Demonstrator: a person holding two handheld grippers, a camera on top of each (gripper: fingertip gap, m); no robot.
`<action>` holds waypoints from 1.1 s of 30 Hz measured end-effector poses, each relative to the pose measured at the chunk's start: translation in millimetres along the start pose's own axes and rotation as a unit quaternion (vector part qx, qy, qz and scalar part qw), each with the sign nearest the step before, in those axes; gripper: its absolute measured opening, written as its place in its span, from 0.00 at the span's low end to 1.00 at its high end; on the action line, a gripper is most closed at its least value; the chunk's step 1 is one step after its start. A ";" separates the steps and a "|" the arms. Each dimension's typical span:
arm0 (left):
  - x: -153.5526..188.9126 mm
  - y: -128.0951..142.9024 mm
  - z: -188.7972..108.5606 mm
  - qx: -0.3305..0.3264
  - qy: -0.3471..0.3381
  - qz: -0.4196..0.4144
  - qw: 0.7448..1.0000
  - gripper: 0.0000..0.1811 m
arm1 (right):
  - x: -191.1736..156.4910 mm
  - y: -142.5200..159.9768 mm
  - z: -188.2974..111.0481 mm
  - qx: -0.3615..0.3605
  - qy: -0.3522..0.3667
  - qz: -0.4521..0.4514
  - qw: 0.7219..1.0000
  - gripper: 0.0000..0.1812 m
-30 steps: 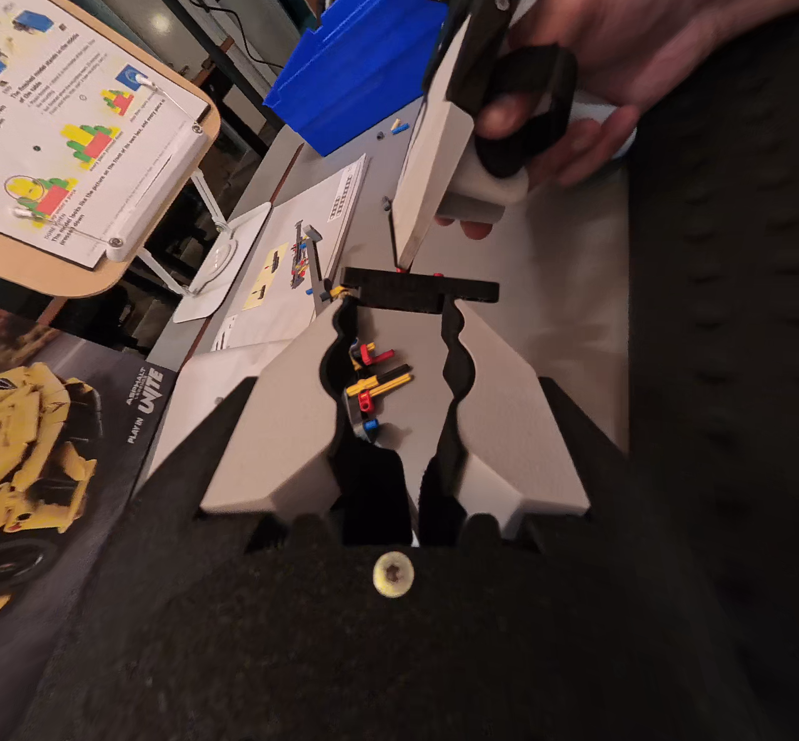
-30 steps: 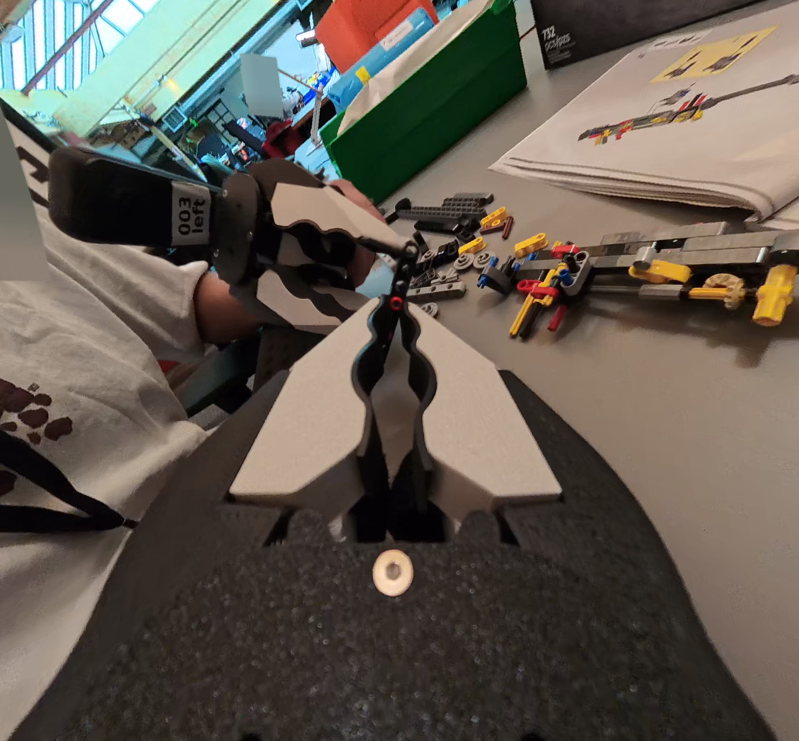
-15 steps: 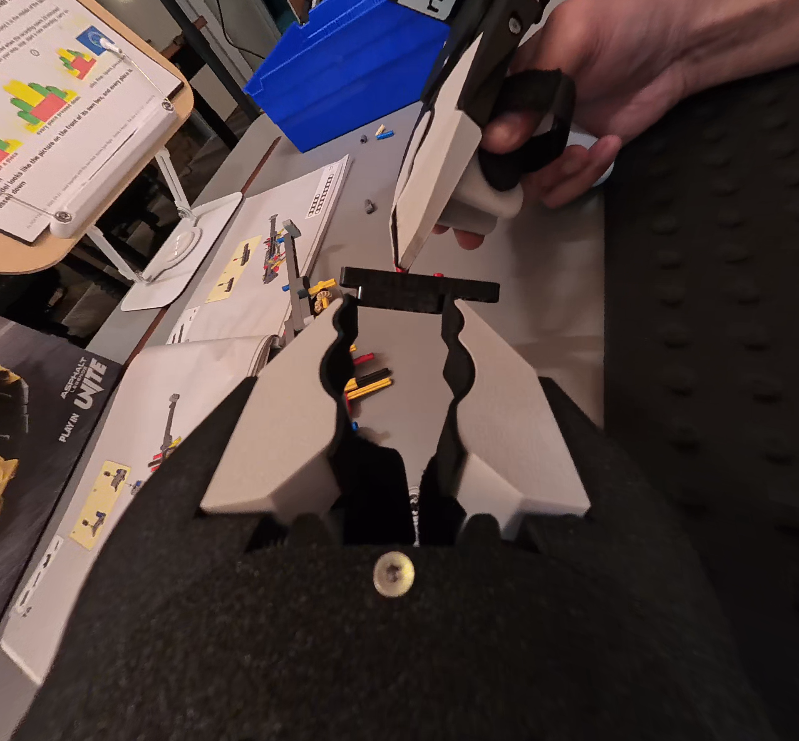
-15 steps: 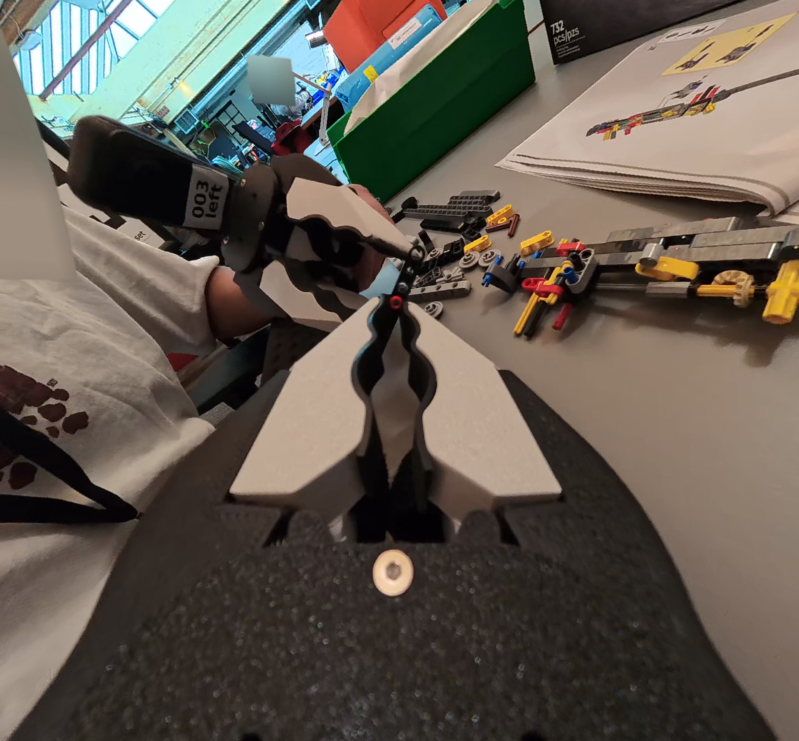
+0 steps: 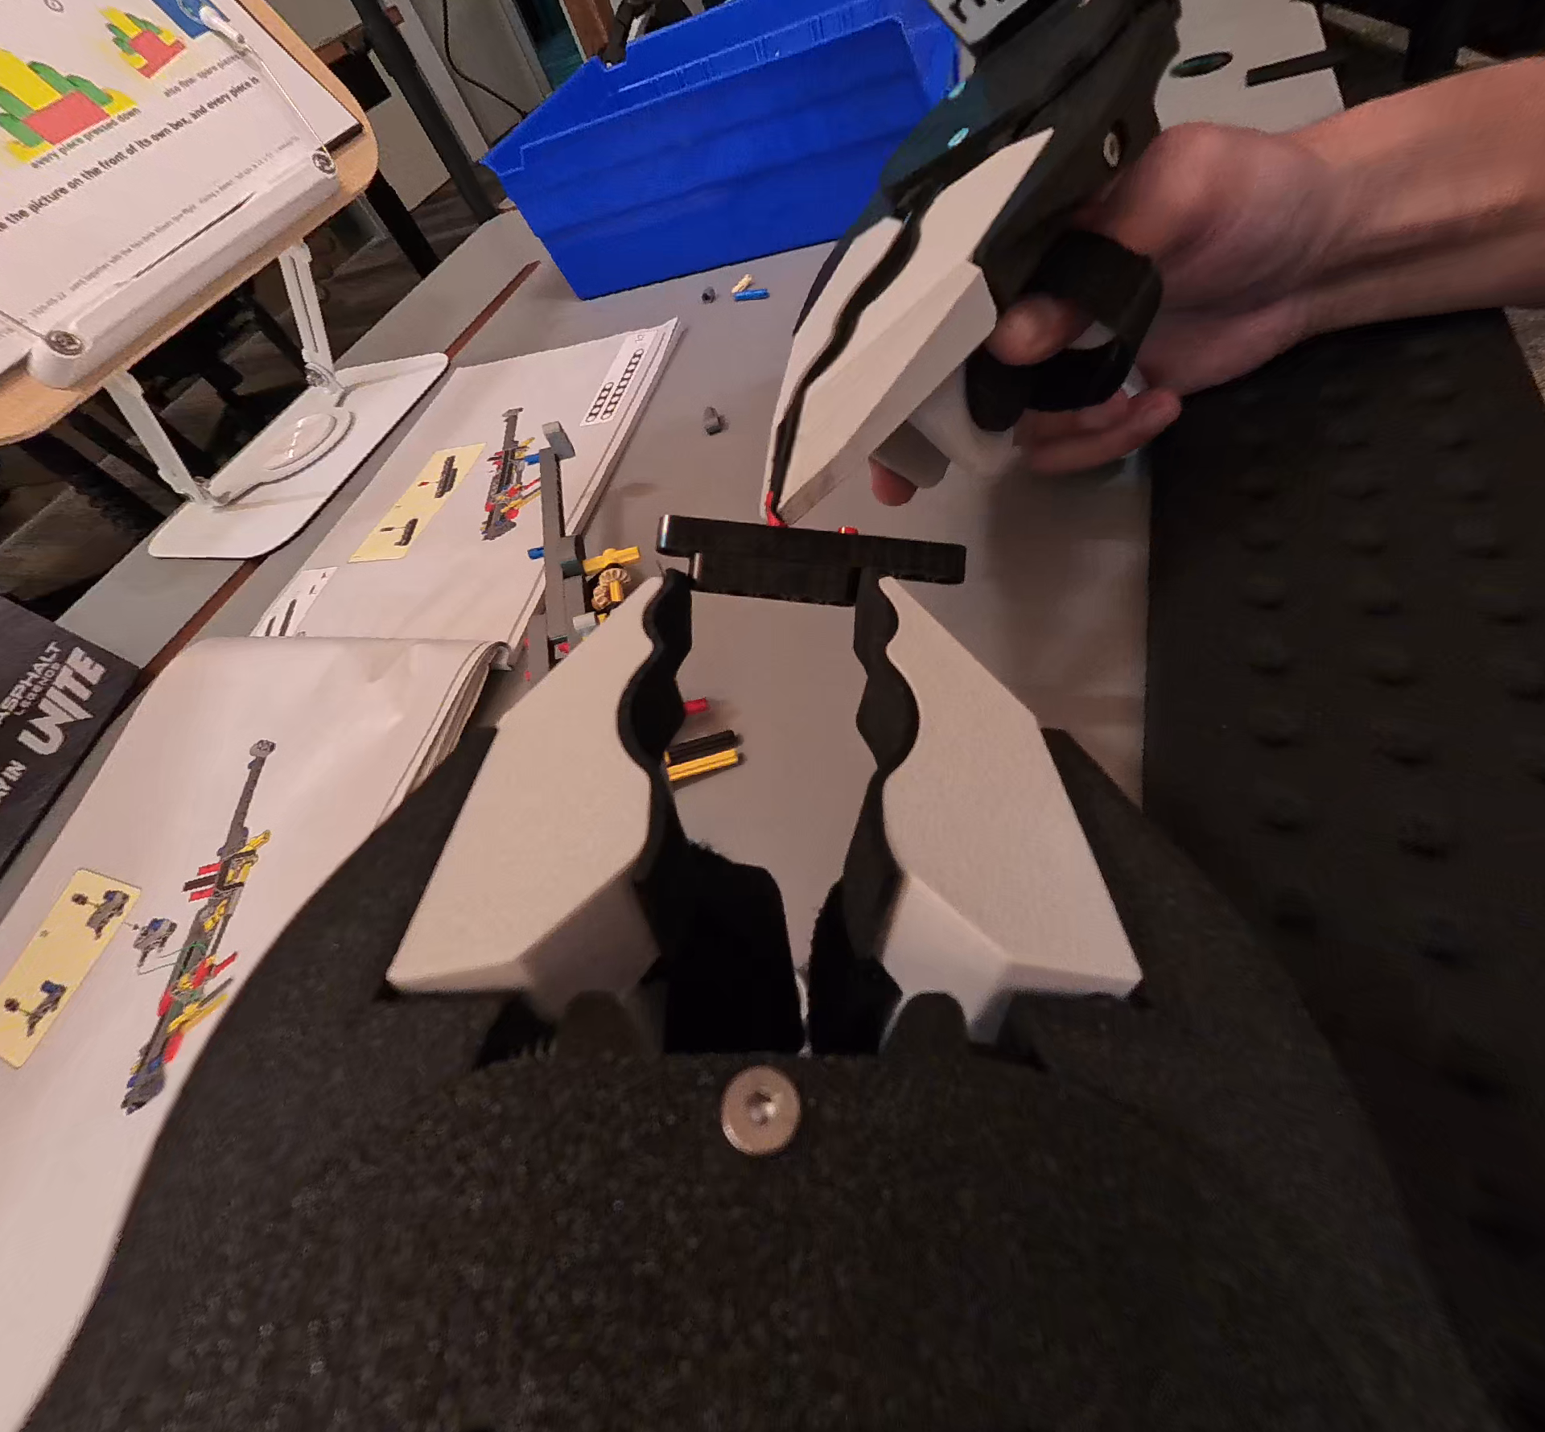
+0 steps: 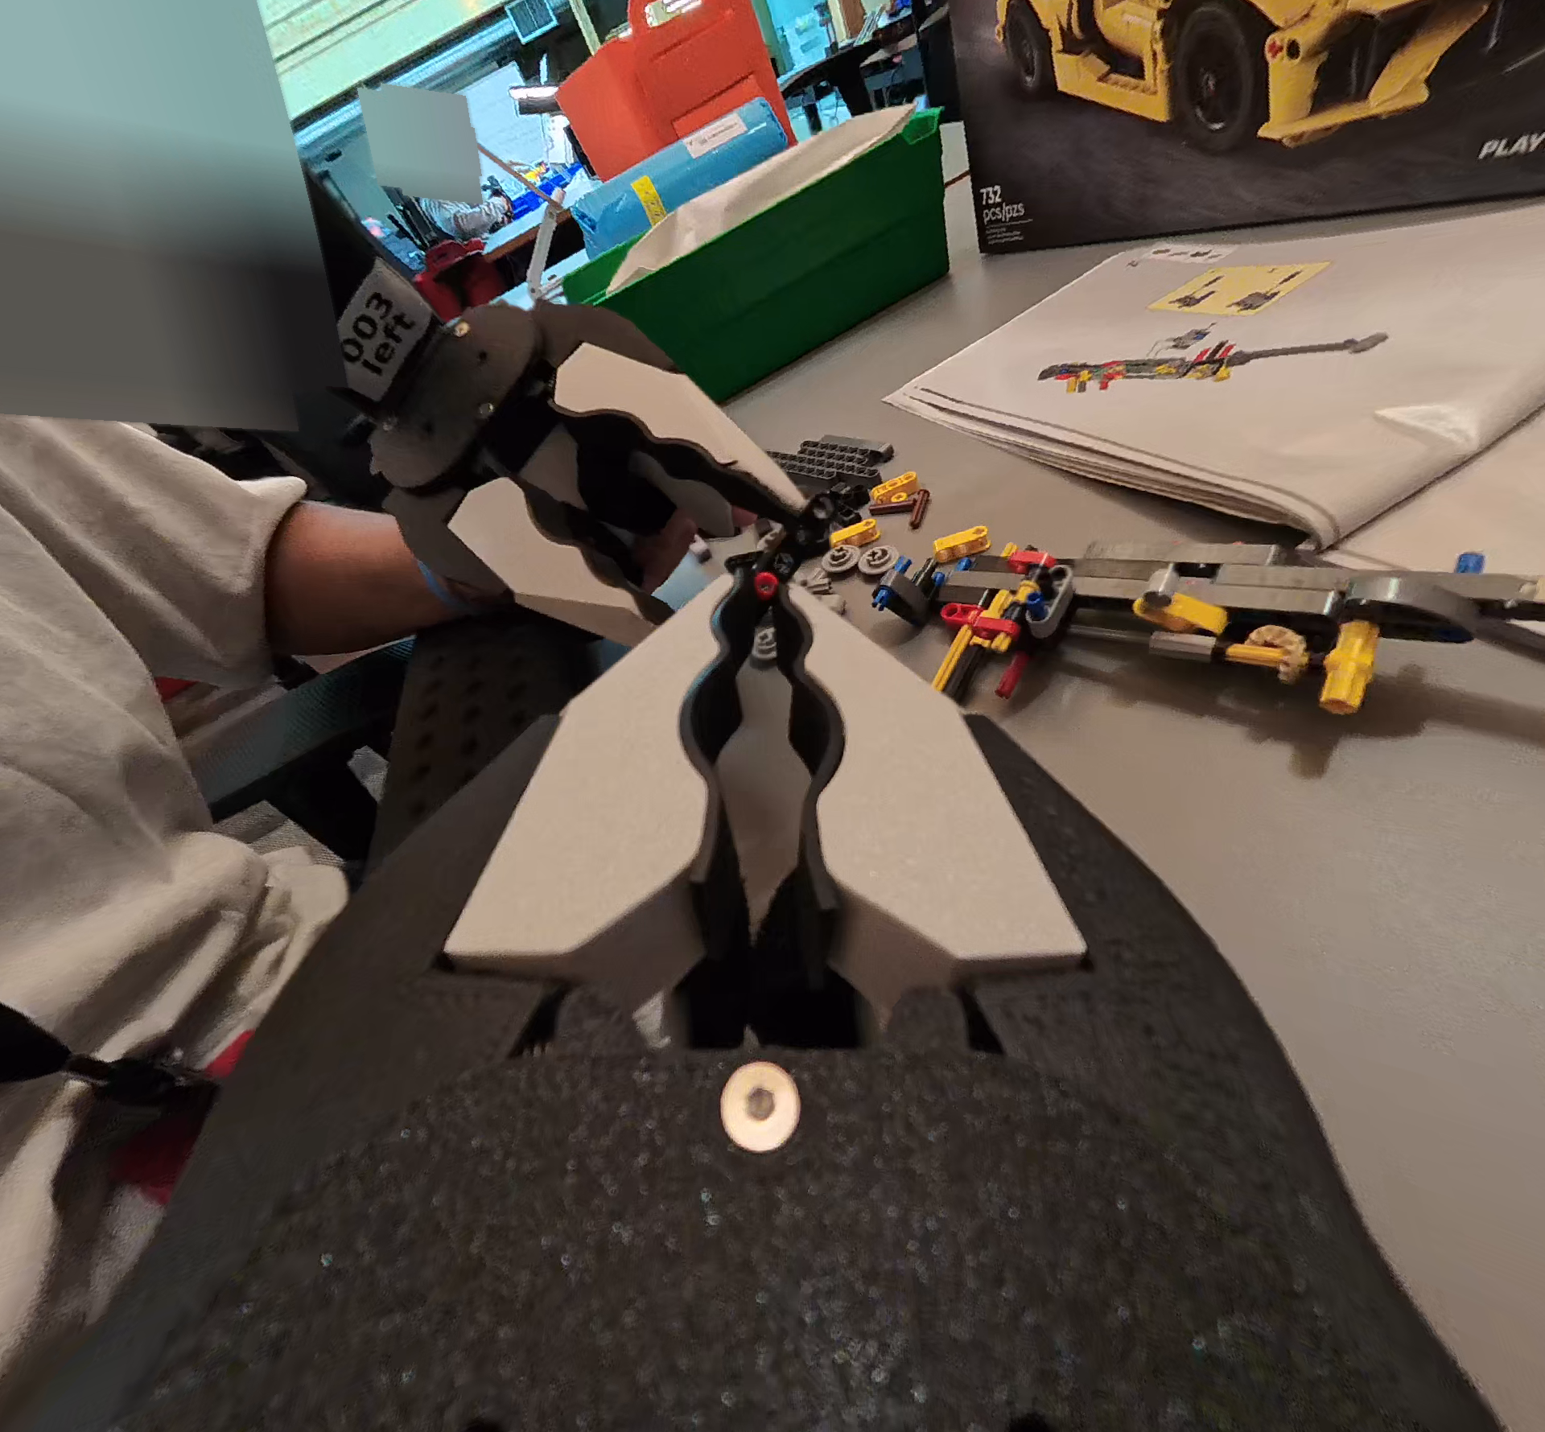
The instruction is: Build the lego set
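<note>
My left gripper (image 5: 773,585) is shut on a black lego beam (image 5: 811,560), held crosswise between its fingertips above the grey table. My right gripper (image 6: 761,594) is shut on a small red pin (image 6: 762,583) and presses it against the beam (image 6: 803,531). In the left wrist view the right gripper (image 5: 777,506) comes in from the upper right, its tip on the beam's top edge. A second red pin (image 5: 847,529) sticks out of the beam. The partly built grey, yellow and red assembly (image 6: 1212,589) lies on the table to the right.
Loose black, grey and yellow pieces (image 6: 844,464) lie beyond the grippers. An open instruction booklet (image 6: 1254,406) and the set's box (image 6: 1254,54) are at the right, a green bin (image 6: 794,263) behind. A blue bin (image 5: 711,138) and a sheet on a stand (image 5: 125,96) are at the far side. My two grippers' fingertips are within a few centimetres of each other.
Both grippers have stayed joined at the beam while turning together. The box has come into the right wrist view, and the booklet fills more of the left wrist view.
</note>
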State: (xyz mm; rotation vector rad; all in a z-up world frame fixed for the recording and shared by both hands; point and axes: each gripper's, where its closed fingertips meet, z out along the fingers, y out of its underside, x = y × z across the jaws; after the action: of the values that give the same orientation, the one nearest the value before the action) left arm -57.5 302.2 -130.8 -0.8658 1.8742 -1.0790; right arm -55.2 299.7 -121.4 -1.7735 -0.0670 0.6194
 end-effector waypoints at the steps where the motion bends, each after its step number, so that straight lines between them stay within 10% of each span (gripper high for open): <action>1: -0.1 -0.2 -0.4 0.001 0.003 -0.007 1.000 0.21 | -0.1 -0.4 0.2 0.001 0.005 -0.011 1.000 0.02; 21: 1.9 0.0 -2.3 -0.001 0.001 0.018 1.000 0.21 | -3.8 2.2 0.7 -0.005 -0.017 0.012 1.000 0.02; 33: 2.3 -9.4 -3.1 0.040 0.068 -0.119 0.990 0.21 | -5.9 -7.1 -2.4 0.026 -0.015 0.001 1.000 0.02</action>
State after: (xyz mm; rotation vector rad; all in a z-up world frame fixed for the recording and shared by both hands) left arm -59.7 297.5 -122.1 -1.0115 1.8560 -1.3799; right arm -57.3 297.6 -112.2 -1.7135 -0.0693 0.6442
